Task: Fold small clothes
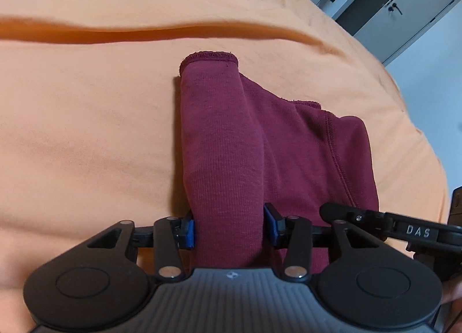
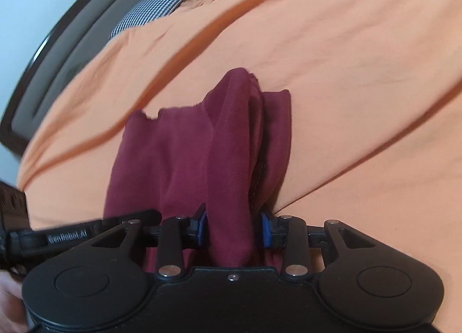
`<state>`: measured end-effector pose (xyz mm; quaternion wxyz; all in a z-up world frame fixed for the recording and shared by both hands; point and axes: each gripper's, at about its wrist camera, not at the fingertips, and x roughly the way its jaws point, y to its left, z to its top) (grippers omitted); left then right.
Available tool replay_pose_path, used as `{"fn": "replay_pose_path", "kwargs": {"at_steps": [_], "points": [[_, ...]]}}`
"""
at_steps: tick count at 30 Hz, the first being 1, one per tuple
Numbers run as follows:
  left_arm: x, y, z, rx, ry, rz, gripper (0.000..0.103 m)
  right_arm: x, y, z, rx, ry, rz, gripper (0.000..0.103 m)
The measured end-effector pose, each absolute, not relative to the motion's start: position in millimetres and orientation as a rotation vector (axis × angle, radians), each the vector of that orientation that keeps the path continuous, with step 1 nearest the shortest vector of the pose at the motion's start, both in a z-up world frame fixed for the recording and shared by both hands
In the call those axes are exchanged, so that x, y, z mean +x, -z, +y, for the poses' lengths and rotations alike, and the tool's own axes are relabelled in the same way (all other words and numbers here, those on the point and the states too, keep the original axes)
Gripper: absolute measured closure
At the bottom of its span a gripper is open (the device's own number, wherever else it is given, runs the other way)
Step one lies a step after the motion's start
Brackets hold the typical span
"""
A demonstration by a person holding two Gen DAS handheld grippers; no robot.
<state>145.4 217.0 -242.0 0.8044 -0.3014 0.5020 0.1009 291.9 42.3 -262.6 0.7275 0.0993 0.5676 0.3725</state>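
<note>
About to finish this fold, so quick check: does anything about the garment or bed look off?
Mostly fine. The maroon garment is bunched into a ridge in each gripper, left and right, and its far edge looks notched and uneven, so the fold may land crooked. The orange sheet is creased; nothing looks spilled or torn.

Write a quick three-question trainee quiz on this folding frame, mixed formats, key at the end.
1. True or false: the left hand-held gripper is clamped on a ridge of the maroon knit garment.
2. Multiple choice: the garment lies on (A) a white table, (B) an orange bedsheet, (C) a grey carpet.
3. Fill in: the right hand-held gripper holds a bunched fold of the ____ garment.

Key: 1 true; 2 B; 3 maroon.
</note>
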Motion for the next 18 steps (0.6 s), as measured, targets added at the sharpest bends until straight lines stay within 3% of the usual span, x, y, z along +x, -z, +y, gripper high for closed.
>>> {"fn": "replay_pose_path", "kwargs": {"at_steps": [8, 18], "points": [[145.1, 245.7, 233.7, -0.706, -0.228, 1.099, 0.037, 289.7, 250.5, 16.4, 0.198, -0.804, 1.244, 0.052], [136.7, 235.6, 238.7, -0.69, -0.288, 1.141, 0.023, 270.4, 225.7, 17.2, 0.063, -0.739, 1.202, 0.049]]}}
